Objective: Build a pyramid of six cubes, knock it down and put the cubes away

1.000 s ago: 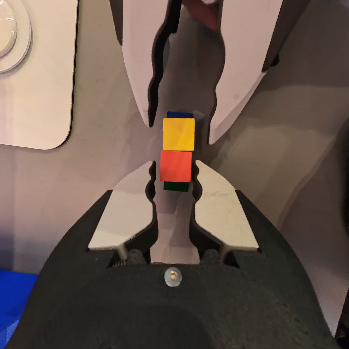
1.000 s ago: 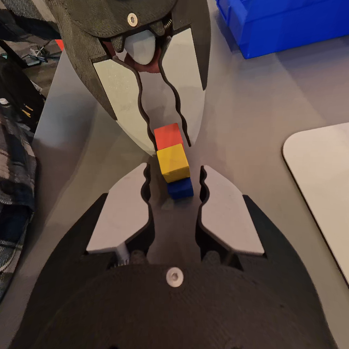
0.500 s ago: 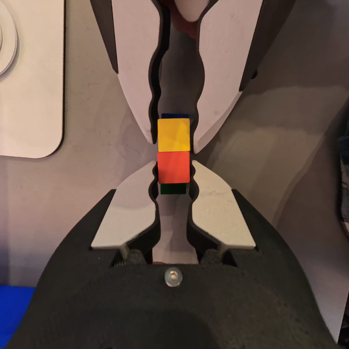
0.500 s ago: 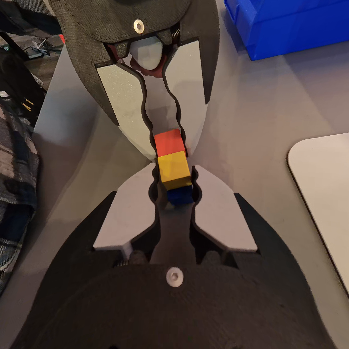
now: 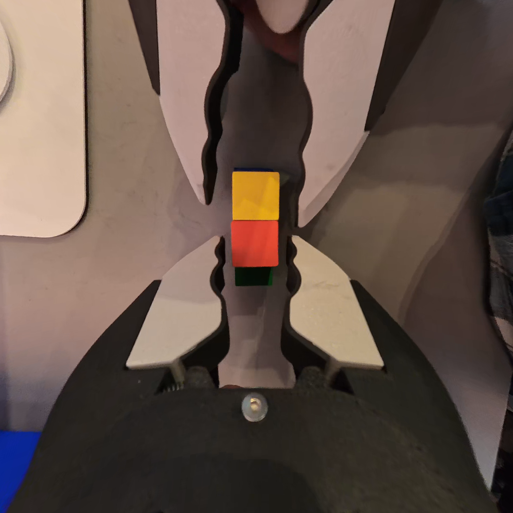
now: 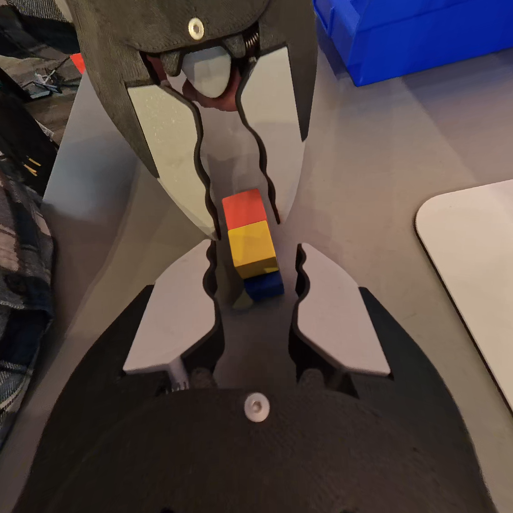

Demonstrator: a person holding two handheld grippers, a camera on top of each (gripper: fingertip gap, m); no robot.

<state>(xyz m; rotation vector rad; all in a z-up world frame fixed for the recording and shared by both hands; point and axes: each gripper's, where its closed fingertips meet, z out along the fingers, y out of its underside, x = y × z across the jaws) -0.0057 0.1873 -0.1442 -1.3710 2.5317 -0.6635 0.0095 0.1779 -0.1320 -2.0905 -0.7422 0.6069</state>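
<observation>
A red cube [image 5: 254,243] and a yellow cube [image 5: 255,195] sit side by side on a lower row of cubes. A green cube [image 5: 252,276] shows under the red one and a blue cube [image 6: 265,287] under the yellow one. My left gripper [image 5: 255,244] straddles the red cube, open, with a gap at each pad. My right gripper [image 6: 255,247] faces it and straddles the yellow cube [image 6: 251,244], open, with its pads clear of it. Each gripper shows in the other's view, the right one [image 5: 252,211] and the left one [image 6: 247,227]. The rest of the lower row is hidden.
A blue bin [image 6: 416,36] stands at the far side of the grey table [image 6: 361,166]. A white board [image 6: 472,277] lies to the right of the stack and also shows in the left wrist view [image 5: 36,125]. Plaid cloth [image 6: 19,249] is at the table's left edge. My two grippers' fingertips are within a few centimetres of each other.
Both grippers closed in on the red and yellow cubes half a second ago, then opened. The cubes stay in place, in line on the lower row.
</observation>
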